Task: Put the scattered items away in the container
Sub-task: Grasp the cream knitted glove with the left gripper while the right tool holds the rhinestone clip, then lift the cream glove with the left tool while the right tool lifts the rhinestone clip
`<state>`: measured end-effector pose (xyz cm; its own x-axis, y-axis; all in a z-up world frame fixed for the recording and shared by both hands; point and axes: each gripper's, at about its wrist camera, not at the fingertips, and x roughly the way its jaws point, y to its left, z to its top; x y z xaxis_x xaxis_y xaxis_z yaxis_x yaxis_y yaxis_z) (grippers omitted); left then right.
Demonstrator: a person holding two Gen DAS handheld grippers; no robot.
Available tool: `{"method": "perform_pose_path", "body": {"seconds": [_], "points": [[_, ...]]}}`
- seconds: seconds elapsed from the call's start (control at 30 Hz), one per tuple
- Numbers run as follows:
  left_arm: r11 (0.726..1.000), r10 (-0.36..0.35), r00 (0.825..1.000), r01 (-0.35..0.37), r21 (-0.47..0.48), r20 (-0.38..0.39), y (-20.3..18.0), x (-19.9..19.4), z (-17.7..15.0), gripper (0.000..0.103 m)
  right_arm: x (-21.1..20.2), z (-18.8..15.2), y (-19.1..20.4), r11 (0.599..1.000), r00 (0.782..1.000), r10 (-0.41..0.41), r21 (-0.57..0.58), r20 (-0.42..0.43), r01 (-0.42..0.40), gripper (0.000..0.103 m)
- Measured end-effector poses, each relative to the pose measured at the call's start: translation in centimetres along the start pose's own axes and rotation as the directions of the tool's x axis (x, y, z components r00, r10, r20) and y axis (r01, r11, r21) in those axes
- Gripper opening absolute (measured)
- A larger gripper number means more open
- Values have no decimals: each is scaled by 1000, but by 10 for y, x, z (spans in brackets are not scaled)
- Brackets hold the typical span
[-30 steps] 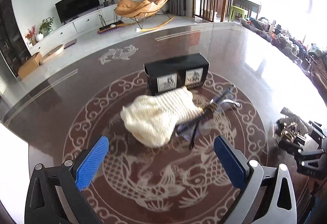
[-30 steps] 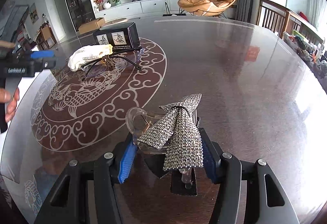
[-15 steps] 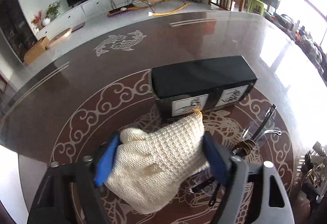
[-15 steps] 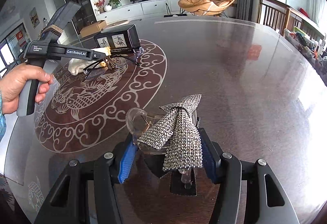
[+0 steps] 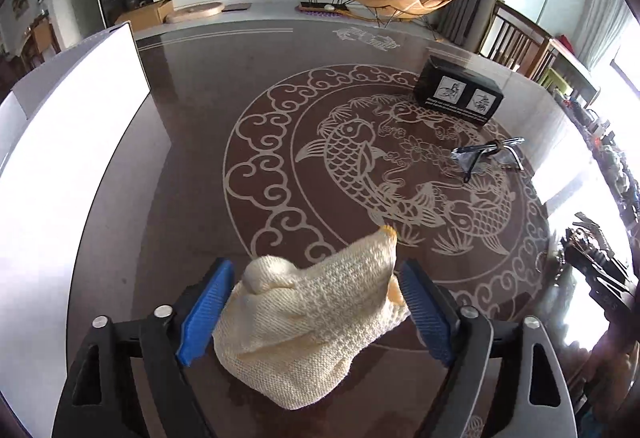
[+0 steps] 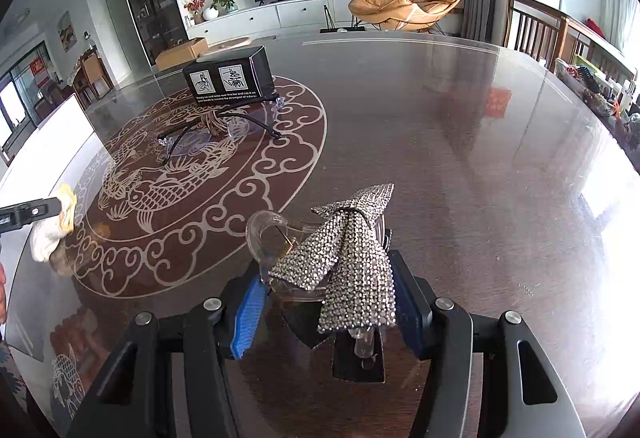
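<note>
A cream knitted glove [image 5: 304, 322] hangs between the blue pads of my left gripper [image 5: 314, 270], just above the dark table. Both pads touch the glove while the jaws are opening. The right wrist view shows the same glove [image 6: 46, 242] at the far left, lifted off the table. A white container [image 5: 80, 118] stands to the left of that gripper. My right gripper [image 6: 330, 272] is shut on a clear hair clip with a rhinestone bow [image 6: 352, 258], low over the table's near side.
A black box with two pictures [image 5: 460, 94] sits at the far edge of the round fish pattern. Clear glasses with black temples [image 6: 216, 130] lie in front of the box, a brown band on them. A person's hand shows at the left edge of the right wrist view.
My left gripper closed on the glove, lifted it away from the black box and glasses, and swung left toward the white container. The right gripper and its clip have not moved.
</note>
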<state>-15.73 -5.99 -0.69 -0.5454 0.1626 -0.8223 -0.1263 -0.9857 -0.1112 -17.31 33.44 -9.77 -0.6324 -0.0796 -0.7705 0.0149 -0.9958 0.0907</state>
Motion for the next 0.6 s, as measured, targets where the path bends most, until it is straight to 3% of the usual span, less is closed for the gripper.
{"method": "perform_pose_path", "body": {"seconds": [0.1, 0.23, 0.3, 0.4, 0.53, 0.6], "points": [[994, -84, 995, 80, 78, 50, 0, -14, -6, 92, -1, 0, 1, 1000, 1000, -13, -10, -3, 12, 59], [961, -161, 987, 154, 229, 12, -10, -9, -9, 92, 1, 0, 5, 999, 999, -36, -29, -8, 36, 59], [925, -115, 993, 97, 368, 26, -18, -4, -12, 92, 1, 0, 7, 998, 999, -47, -37, -10, 46, 59], [839, -22, 999, -8, 544, 49, -27, 8, -22, 92, 2, 1, 9, 997, 998, -56, -45, -12, 56, 59], [814, -98, 995, 94, 573, -25, -29, 12, -32, 92, 2, -1, 9, 997, 998, -62, -49, -13, 61, 59], [809, -131, 991, 120, 575, -23, -31, 8, -41, 92, 3, 0, 9, 997, 998, -62, -49, -13, 61, 59]]}}
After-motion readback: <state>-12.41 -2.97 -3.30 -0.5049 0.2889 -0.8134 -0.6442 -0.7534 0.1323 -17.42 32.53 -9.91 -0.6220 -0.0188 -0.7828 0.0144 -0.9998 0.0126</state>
